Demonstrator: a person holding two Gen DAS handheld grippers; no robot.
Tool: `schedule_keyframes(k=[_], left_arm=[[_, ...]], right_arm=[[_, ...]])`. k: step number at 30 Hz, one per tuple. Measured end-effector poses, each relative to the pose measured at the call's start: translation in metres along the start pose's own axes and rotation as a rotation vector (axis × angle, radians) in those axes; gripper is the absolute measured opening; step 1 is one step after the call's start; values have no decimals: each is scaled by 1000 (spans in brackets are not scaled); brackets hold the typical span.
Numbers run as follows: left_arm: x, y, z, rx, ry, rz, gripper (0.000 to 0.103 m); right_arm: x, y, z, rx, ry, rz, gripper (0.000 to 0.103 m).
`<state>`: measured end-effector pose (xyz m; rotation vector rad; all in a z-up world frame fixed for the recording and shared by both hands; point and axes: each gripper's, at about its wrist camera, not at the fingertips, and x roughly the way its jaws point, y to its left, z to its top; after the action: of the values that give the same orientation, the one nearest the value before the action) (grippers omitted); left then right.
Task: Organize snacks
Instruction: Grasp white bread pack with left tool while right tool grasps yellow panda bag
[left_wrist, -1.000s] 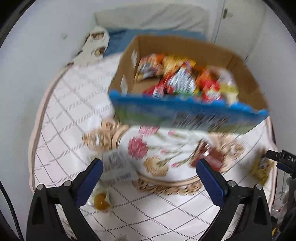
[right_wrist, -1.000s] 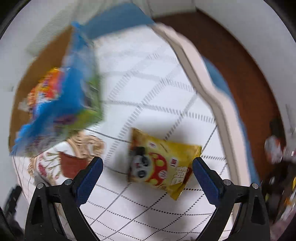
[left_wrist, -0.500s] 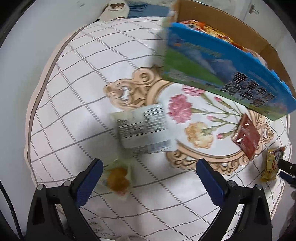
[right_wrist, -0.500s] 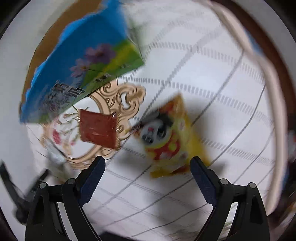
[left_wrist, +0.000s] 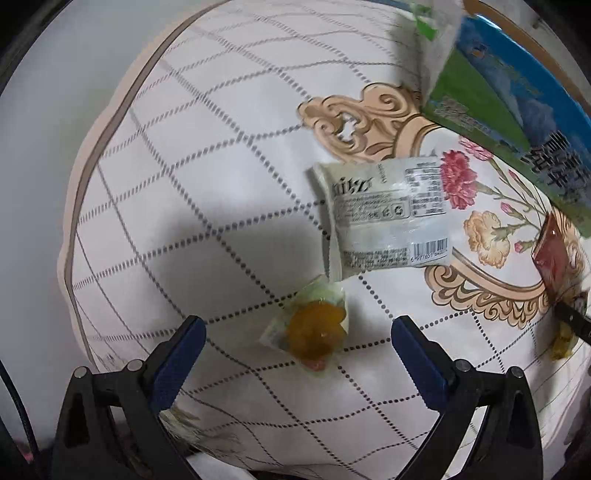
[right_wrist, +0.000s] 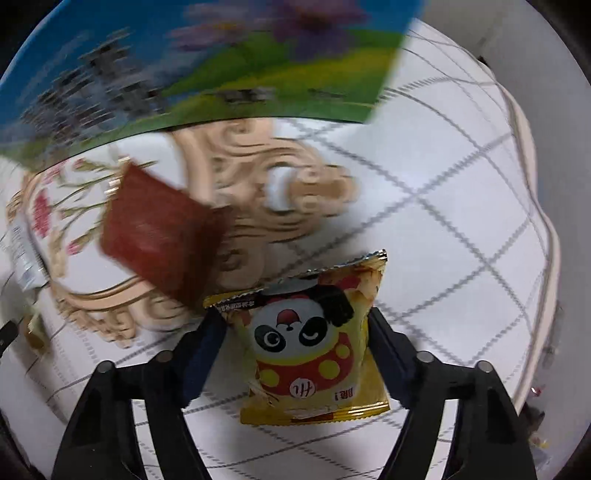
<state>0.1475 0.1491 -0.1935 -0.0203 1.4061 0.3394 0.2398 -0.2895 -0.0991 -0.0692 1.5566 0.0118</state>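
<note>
A yellow panda snack bag (right_wrist: 306, 343) lies on the quilt between the fingers of my right gripper (right_wrist: 295, 317). Its jaws are closing and both pads meet the bag's sides. A dark red packet (right_wrist: 159, 232) lies just left of it. In the left wrist view my left gripper (left_wrist: 297, 325) hangs open over a small clear packet with an orange sweet (left_wrist: 317, 332), pads well apart from it. A white labelled packet (left_wrist: 388, 218) lies just beyond. The blue and green snack box (left_wrist: 498, 99) stands at the top right.
Everything rests on a white quilt (left_wrist: 184, 184) with a dotted grid and a floral gold-scroll centre. Its edge curves round on the left, with pale floor beyond. The red packet (left_wrist: 554, 254) and part of the other gripper show at the right edge.
Both grippers have come down closer to the quilt. The right one has rolled and narrowed around the panda bag. The left one has shifted until the orange sweet packet sits between its open fingers.
</note>
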Motion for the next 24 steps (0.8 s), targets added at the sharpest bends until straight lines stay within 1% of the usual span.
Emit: schedule_keyframes(k=[1, 3, 4, 5, 6, 8, 10, 12, 13, 14, 15, 16, 17, 18, 19, 20, 22, 23, 24], left_arm=[[-3, -5, 3, 27, -11, 6, 103], [-9, -17, 12, 129, -53, 16, 103], [-12, -25, 17, 187, -72, 21, 103], [-13, -36, 24, 274, -89, 32, 103], [-12, -43, 28, 328, -93, 46, 103], [-7, -62, 36, 470, -82, 72, 103], [6, -81, 40, 615, -40, 101, 103], [17, -96, 42, 709, -18, 137, 103], [22, -102, 42, 743, -10, 144, 103], [27, -107, 42, 766, -4, 138, 100], [29, -108, 43, 766, -5, 125, 83], [30, -109, 44, 745, 2, 107, 69], [31, -109, 46, 720, 6, 97, 65], [30, -107, 47, 682, 14, 67, 60], [29, -105, 49, 631, 30, 30, 60], [29, -101, 48, 548, 70, -16, 60], [29, -95, 44, 416, 146, -76, 59], [30, -91, 39, 321, 185, -129, 59], [30, -91, 35, 271, 202, -156, 59]], right_arm=[[-1, 8, -3, -21, 9, 26, 71], [0, 20, -7, -58, 34, 55, 70], [0, 25, -9, -71, 45, 65, 70], [1, 30, -11, -81, 54, 73, 70], [1, 32, -12, -88, 59, 78, 70], [1, 41, -14, -111, 73, 86, 70], [2, 49, -13, -119, 82, 96, 70], [0, 56, -13, -126, 86, 93, 70], [-1, 58, -12, -132, 88, 93, 70], [0, 62, -12, -134, 89, 92, 70], [-1, 63, -11, -135, 90, 90, 70], [2, 77, -13, -137, 91, 91, 70], [1, 77, -12, -137, 92, 95, 69], [1, 80, -12, -133, 90, 103, 67], [-1, 76, -11, -124, 88, 114, 66], [-5, 69, -11, -119, 89, 117, 66], [-9, 56, -10, -108, 91, 118, 66], [-11, 43, -10, -104, 93, 121, 66], [-7, 35, 0, -100, 100, 127, 66]])
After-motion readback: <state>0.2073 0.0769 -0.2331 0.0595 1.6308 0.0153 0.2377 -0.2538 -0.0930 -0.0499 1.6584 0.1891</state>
